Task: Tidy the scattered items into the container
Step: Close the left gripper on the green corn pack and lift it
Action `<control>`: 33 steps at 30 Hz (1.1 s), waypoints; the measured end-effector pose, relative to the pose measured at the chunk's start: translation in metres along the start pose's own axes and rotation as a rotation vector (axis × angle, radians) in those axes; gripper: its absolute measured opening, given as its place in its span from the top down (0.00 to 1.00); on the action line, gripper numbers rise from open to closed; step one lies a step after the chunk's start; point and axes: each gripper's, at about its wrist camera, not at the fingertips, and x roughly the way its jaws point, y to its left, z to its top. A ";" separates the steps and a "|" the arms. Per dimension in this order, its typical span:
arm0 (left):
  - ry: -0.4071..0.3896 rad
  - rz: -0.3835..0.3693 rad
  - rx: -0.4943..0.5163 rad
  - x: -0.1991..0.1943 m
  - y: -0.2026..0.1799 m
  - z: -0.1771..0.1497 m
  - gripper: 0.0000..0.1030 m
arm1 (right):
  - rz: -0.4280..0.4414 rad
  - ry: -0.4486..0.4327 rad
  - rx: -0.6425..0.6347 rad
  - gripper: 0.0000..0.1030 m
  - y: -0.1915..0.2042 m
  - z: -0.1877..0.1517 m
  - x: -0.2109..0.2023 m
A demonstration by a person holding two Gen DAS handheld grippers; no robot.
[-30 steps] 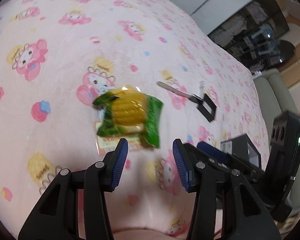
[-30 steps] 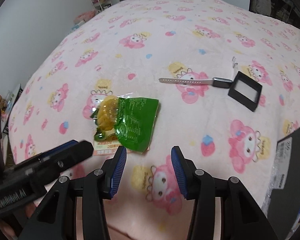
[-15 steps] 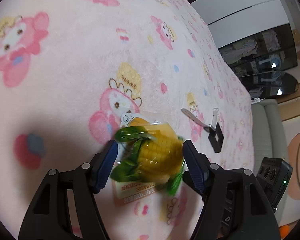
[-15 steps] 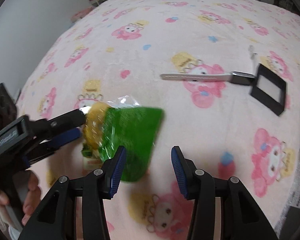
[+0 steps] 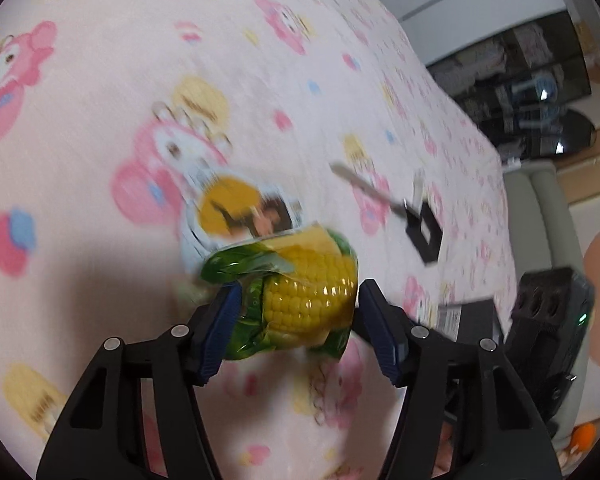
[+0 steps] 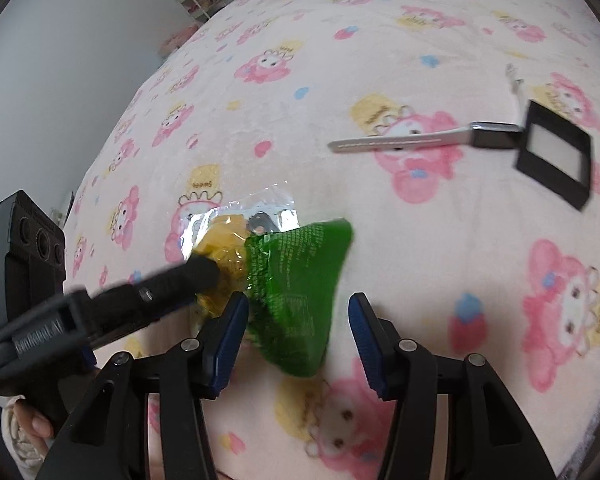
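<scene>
My left gripper [image 5: 298, 320] is shut on a green packet of corn [image 5: 300, 292] and holds it just above the pink blanket [image 5: 100, 80]. A second flat snack packet [image 5: 244, 210] with a yellow picture lies on the blanket under it. In the right wrist view the left gripper [image 6: 204, 272] holds the corn packet [image 6: 296, 288] from the left, over that flat packet [image 6: 236, 220]. My right gripper [image 6: 296, 332] is open and empty, just in front of the corn packet. A white-strapped watch [image 6: 420, 140] and a black square frame [image 6: 554, 158] lie farther right.
A black box [image 5: 468, 316] with a label stands at the blanket's right edge in the left wrist view, beside the right gripper's body [image 5: 548, 320]. A grey sofa [image 5: 540, 208] and dark shelves [image 5: 520, 80] lie beyond the bed. A white wall [image 6: 60, 40] is at left.
My left gripper moved forward around the corn packet, shut on it and lifted it, uncovering the flat packet beneath. My right gripper moved closer and stayed open.
</scene>
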 end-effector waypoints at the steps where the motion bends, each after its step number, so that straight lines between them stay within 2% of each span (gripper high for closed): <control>1: 0.014 0.000 0.009 0.002 -0.006 -0.005 0.40 | -0.015 0.000 0.001 0.53 -0.002 -0.003 -0.004; 3: 0.032 -0.027 0.028 0.001 -0.018 -0.013 0.46 | -0.040 -0.003 0.001 0.53 -0.007 -0.009 -0.013; 8: 0.032 -0.016 0.076 -0.003 -0.048 -0.032 0.47 | 0.026 0.027 0.049 0.53 -0.017 -0.030 -0.029; 11: 0.017 0.007 0.084 -0.006 -0.056 -0.039 0.48 | -0.030 -0.001 0.026 0.53 -0.012 -0.038 -0.044; 16: -0.033 -0.008 0.021 -0.014 -0.045 -0.038 0.52 | -0.066 -0.032 0.012 0.53 -0.012 -0.034 -0.057; 19: -0.090 0.038 -0.041 -0.020 -0.032 -0.034 0.53 | -0.069 -0.035 0.034 0.53 -0.018 -0.030 -0.055; 23: -0.120 0.087 -0.159 -0.019 -0.006 -0.027 0.53 | -0.077 -0.048 0.081 0.53 -0.027 -0.017 -0.047; 26: -0.122 0.056 -0.221 -0.017 0.009 -0.023 0.51 | -0.064 -0.056 0.095 0.53 -0.028 -0.006 -0.040; 30: -0.130 0.033 -0.243 -0.015 0.015 -0.020 0.49 | -0.021 -0.003 0.088 0.53 -0.025 0.004 -0.015; 33: -0.113 0.045 -0.252 -0.009 0.018 -0.017 0.41 | 0.029 0.050 0.084 0.53 -0.022 0.004 0.006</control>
